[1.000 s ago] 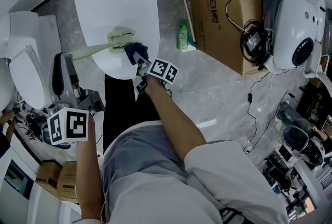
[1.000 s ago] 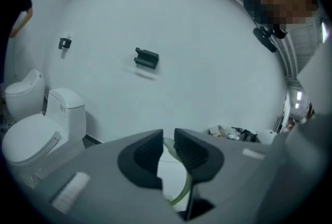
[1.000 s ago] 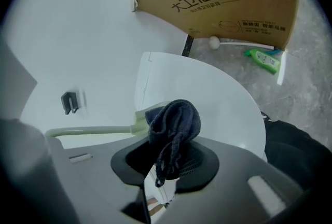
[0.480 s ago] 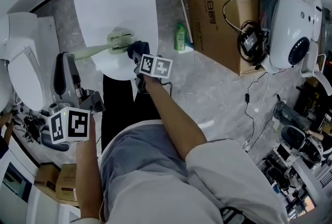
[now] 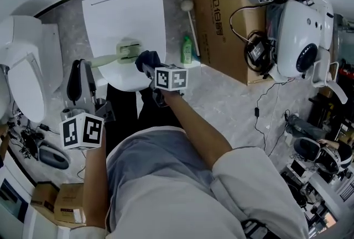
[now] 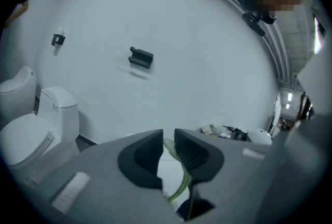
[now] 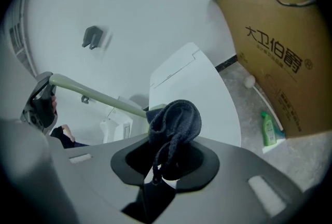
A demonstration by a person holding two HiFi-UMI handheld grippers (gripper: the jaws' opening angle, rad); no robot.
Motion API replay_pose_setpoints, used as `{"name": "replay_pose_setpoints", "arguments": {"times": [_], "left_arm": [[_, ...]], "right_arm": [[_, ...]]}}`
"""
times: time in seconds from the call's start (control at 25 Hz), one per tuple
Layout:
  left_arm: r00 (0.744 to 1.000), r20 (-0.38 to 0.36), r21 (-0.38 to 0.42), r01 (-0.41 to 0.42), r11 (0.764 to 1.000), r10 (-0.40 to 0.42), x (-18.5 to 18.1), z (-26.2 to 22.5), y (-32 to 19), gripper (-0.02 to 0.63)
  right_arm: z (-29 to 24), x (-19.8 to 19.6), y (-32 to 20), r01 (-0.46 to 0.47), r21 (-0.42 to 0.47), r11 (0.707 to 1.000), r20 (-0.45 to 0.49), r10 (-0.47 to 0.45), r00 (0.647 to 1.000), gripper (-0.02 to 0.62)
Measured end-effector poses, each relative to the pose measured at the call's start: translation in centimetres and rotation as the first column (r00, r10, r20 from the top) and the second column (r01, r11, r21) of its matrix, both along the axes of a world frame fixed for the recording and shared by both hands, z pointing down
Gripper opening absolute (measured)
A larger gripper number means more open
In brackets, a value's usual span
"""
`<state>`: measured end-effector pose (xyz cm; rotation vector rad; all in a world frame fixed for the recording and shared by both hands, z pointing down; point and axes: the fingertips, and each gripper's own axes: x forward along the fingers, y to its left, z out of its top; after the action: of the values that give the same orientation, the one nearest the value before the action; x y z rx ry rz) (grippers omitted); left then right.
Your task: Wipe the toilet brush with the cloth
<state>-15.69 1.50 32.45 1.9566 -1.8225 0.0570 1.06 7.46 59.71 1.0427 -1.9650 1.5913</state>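
Note:
A pale green toilet brush point(image 5: 127, 50) lies over the closed white toilet lid point(image 5: 124, 5). Its handle point(image 5: 99, 60) runs left to my left gripper point(image 5: 83, 78), which is shut on it. In the left gripper view the green handle point(image 6: 182, 179) shows between the nearly closed jaws of that gripper point(image 6: 168, 138). My right gripper point(image 5: 152, 71) is shut on a dark blue cloth point(image 5: 146, 59), which sits against the right side of the brush head. In the right gripper view the bunched cloth point(image 7: 174, 119) rises from this gripper point(image 7: 166, 158), touching the handle point(image 7: 93, 94).
A large cardboard box point(image 5: 221, 16) stands right of the toilet, with a green bottle point(image 5: 186, 50) and a white-tipped stick point(image 5: 189, 14) at its foot. A second toilet point(image 5: 27, 66) stands at the left. A white appliance point(image 5: 301, 39) and cables fill the right side.
The right gripper has turned a little while keeping the cloth beside the brush head. The left gripper still holds the handle. The head view has shifted slightly.

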Motion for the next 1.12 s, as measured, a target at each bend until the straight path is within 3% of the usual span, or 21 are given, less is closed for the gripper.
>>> {"name": "replay_pose_setpoints", "arguments": {"times": [0.56,1.12], "left_arm": [[0.998,0.012,-0.001,-0.063,0.998,0.063,0.4,-0.7,0.7,0.0],[0.994,0.014,-0.009,-0.108,0.994,0.108,1.7,-1.5,1.0,0.0]], "right_arm": [[-6.8,1.2,-1.3,0.246,0.158,0.956,-0.079,-0.236,0.969,0.087],[-15.7,3.0,-3.3,0.343,0.297,0.891,-0.125,-0.32,0.939,0.087]]}}
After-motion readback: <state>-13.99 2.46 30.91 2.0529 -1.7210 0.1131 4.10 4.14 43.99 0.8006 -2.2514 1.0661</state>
